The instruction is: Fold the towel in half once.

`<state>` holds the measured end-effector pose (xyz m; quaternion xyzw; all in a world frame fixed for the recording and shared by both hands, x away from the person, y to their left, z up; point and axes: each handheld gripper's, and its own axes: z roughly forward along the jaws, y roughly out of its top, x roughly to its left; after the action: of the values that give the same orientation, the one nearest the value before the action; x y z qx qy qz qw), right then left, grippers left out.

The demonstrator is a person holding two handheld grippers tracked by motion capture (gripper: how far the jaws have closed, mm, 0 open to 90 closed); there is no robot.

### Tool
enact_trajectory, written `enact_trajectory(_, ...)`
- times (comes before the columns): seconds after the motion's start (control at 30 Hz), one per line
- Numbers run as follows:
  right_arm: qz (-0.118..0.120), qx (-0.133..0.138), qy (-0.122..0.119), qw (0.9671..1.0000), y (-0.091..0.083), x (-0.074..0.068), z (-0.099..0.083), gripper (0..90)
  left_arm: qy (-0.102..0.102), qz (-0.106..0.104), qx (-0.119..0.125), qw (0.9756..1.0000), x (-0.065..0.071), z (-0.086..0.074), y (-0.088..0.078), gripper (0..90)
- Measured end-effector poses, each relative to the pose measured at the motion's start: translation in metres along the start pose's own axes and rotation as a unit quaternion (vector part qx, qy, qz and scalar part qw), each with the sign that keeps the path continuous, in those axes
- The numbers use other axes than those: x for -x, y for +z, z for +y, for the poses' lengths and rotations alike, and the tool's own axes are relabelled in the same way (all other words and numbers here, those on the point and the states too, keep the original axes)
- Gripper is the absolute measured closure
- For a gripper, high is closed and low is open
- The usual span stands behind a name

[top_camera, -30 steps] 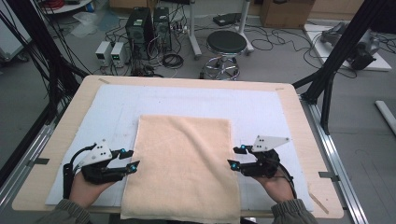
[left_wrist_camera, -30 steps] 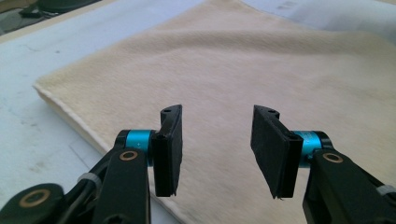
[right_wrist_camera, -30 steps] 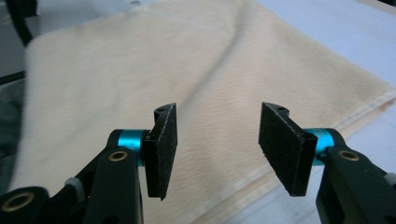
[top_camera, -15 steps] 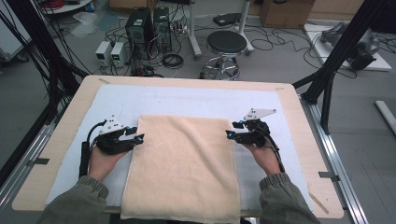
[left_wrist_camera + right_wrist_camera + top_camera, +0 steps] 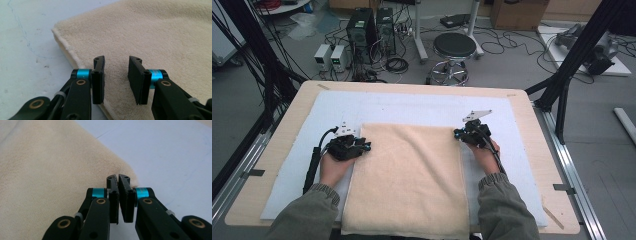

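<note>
We see one beige towel lying folded on the white mat over the table, bearing no readable writing. Our left gripper straddles its far-left edge, fingers narrowly apart, having just been closing. Our right gripper has closed, seemingly pinching the far-right corner.

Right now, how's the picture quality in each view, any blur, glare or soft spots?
High view: even light, no glare, straight table edges bow slightly; towel sharp enough. Left gripper view: towel nap crisp, soft shadow between the left gripper jaws. Right gripper view: the right gripper is sharp, the towel behind it soft and hazy.
</note>
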<state>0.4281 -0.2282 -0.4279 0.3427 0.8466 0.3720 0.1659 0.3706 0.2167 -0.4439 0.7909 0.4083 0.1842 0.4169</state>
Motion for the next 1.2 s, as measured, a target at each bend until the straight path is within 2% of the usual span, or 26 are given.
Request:
enact_trajectory(0.07,-0.013,0.002,0.002,0.9999,-0.002,0.004,0.002,87.2,0.003,0.005,0.000,1.0000,-0.001,0.000,0.001,66.4)
enact_trajectory(0.1,-0.017,0.002,0.011,0.9998,-0.004,0.008,0.003,87.2,0.000,0.005,0.000,1.0000,-0.001,-0.001,0.001,66.5)
enact_trajectory(0.17,-0.024,0.001,0.011,0.9997,-0.003,0.011,0.005,87.2,-0.005,0.005,0.004,1.0000,-0.002,-0.001,0.003,66.4)
enact_trajectory(0.23,-0.018,-0.004,0.018,0.9997,0.001,0.012,0.004,86.5,-0.006,0.005,0.006,1.0000,-0.002,-0.001,0.003,66.4)
enact_trajectory(0.27,-0.014,-0.009,0.018,0.9997,0.002,0.012,0.003,83.2,-0.002,0.006,0.004,1.0000,-0.003,0.000,0.001,66.1)
enact_trajectory(0.3,-0.007,-0.006,0.024,0.9997,0.003,0.012,0.002,75.4,-0.005,0.009,0.008,0.9999,-0.003,0.000,0.001,65.9)
enact_trajectory(0.37,0.016,0.007,0.044,0.9989,0.002,0.014,0.000,67.6,-0.013,0.012,0.015,0.9997,-0.005,0.000,-0.001,65.4)
enact_trajectory(0.5,0.030,0.022,0.051,0.9980,-0.004,0.013,0.000,56.8,-0.024,0.016,0.029,0.9992,-0.011,0.002,-0.006,64.2)
enact_trajectory(0.57,0.028,0.029,0.049,0.9980,-0.006,0.011,0.001,52.0,-0.030,0.018,0.035,0.9988,-0.015,0.005,-0.007,63.4)
enact_trajectory(0.67,0.028,0.041,0.050,0.9975,-0.005,0.010,0.002,46.6,-0.031,0.010,0.037,0.9988,-0.018,0.013,-0.007,61.7)
enact_trajectory(0.7,0.031,0.042,0.056,0.9971,-0.005,0.010,0.001,45.8,-0.034,0.007,0.039,0.9986,-0.019,0.017,-0.007,60.8)
enact_trajectory(0.77,0.033,0.042,0.054,0.9971,-0.004,0.010,0.001,43.3,-0.038,0.008,0.048,0.9981,-0.022,0.023,-0.007,59.1)
enact_trajectory(0.83,0.037,0.046,0.054,0.9968,-0.003,0.009,0.002,42.4,-0.050,0.006,0.060,0.9969,-0.028,0.026,-0.008,58.8)
enact_trajectory(0.87,0.039,0.050,0.052,0.9966,-0.003,0.008,0.002,42.0,-0.056,0.006,0.052,0.9971,-0.031,0.028,-0.007,58.3)
enact_trajectory(0.97,0.049,0.058,0.049,0.9959,-0.002,0.008,0.003,41.5,-0.053,0.009,0.047,0.9974,-0.037,0.035,-0.006,55.8)
enact_trajectory(1.03,0.049,0.053,0.051,0.9961,-0.002,0.008,0.004,41.3,-0.051,0.012,0.051,0.9973,-0.040,0.039,-0.006,54.8)
enact_trajectory(1.1,0.048,0.047,0.055,0.9963,-0.003,0.010,0.005,38.3,-0.050,0.012,0.042,0.9978,-0.042,0.044,-0.006,52.7)
enact_trajectory(1.2,0.050,0.055,0.064,0.9951,-0.007,0.014,0.010,36.4,-0.050,0.014,0.056,0.9971,-0.045,0.050,-0.008,51.5)
